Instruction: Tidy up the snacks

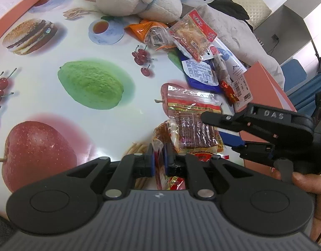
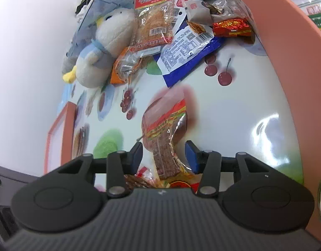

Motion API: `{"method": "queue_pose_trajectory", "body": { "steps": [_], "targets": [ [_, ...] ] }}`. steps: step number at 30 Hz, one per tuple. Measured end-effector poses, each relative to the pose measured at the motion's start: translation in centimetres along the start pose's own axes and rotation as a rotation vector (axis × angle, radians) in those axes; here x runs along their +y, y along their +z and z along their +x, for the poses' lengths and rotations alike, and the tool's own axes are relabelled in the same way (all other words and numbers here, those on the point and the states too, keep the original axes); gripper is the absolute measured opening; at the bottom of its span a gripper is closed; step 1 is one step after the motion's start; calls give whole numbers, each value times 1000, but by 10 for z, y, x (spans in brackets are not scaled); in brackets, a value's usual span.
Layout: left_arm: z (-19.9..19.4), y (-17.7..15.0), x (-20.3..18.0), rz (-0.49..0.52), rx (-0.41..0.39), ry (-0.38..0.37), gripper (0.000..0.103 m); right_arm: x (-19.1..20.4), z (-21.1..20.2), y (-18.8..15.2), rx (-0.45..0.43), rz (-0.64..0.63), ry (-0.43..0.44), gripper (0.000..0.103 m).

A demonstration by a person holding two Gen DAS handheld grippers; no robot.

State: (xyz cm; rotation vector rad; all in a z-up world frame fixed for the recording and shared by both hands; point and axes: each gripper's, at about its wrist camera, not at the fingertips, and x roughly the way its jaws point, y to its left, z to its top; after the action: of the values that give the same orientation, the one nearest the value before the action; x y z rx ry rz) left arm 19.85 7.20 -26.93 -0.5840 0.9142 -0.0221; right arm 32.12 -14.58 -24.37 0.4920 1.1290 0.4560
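Left gripper (image 1: 159, 163): clamped on clear snack packet (image 1: 160, 140). Right gripper (image 2: 163, 156): jaws apart, straddling red jerky packet (image 2: 166, 138), flat on tablecloth (image 2: 233, 113) beside orange box wall (image 2: 290, 48); contents hidden.

Two wrist views—close, downward, overlapping

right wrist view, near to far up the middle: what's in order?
right claw → dark meat-strip packet → blue-and-white packet → red-topped clear packet
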Motion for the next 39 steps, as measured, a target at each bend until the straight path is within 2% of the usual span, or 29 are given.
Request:
{"method": "queue_pose_trajectory", "body": {
  "steps": [2,3,8,11,19,27,39],
  "targets": [
    [-1,0,0,-1,-4,2,10,0,3,-1,19,-20,-14,36],
    [-2,0,1,-4,-7,4,10,1,4,-2,24,-31,-25,26],
    [-6,1,1,-11,-12,-8,9,5,-1,-8,-3,-77,-52,22],
    [-13,2,-2,-1,-29,-8,9,15,-13,-10,-41,-130,-73,15],
    [-27,6,-12,16,-58,-12,8,40,-48,-15,-140,-325,-206,14],
    [-26,5,-29,67,-48,-5,9,50,-65,-31,-169,-428,-304,14],
    [-44,22,-64,150,-83,-8,9,62,-100,-23,-226,-470,-324,15]
  ]
}}
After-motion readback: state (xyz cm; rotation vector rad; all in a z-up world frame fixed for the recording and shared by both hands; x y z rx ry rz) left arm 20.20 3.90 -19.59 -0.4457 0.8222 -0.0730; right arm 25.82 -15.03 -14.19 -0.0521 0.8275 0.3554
